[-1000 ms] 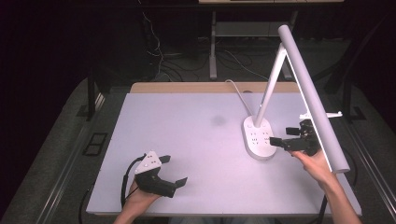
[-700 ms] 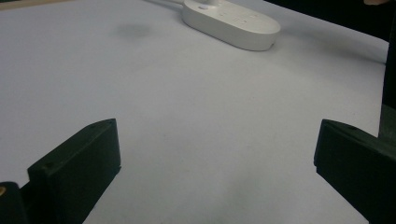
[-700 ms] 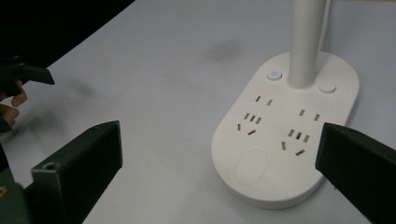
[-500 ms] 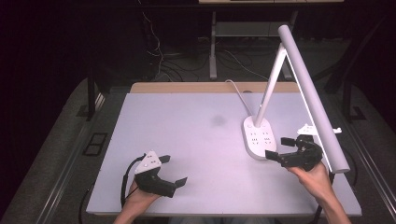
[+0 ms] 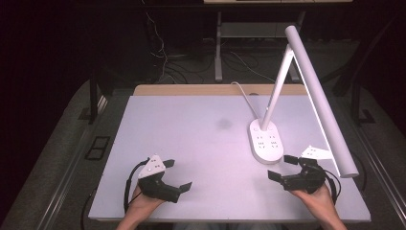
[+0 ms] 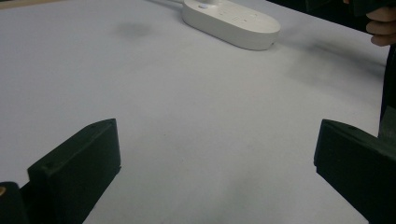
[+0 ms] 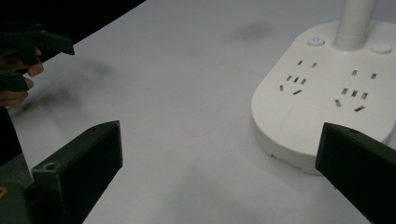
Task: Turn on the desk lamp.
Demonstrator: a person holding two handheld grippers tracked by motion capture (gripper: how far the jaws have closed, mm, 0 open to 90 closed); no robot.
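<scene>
Black two-jaw left claw (image 5: pixel 176 175) and right claw (image 5: pixel 282 167), grey triangular top plates, black trailing cables, blocky jaws.

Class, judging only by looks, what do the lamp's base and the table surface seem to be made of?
Lamp base: probably moulded white plastic, smooth with a slight sheen, rounded edges and cut socket slots. Table surface: a matte, pale sheet, perhaps laminate or a mat; scuff-like grey smudges, no glare.

— Any readable text, brand or number?
— None. Just a small power symbol on the round button (image 7: pixel 315 41) of the lamp base (image 7: pixel 299 126).
— And on the desk (image 5: pixel 191 143)?
— Blank, nothing printed.
</scene>
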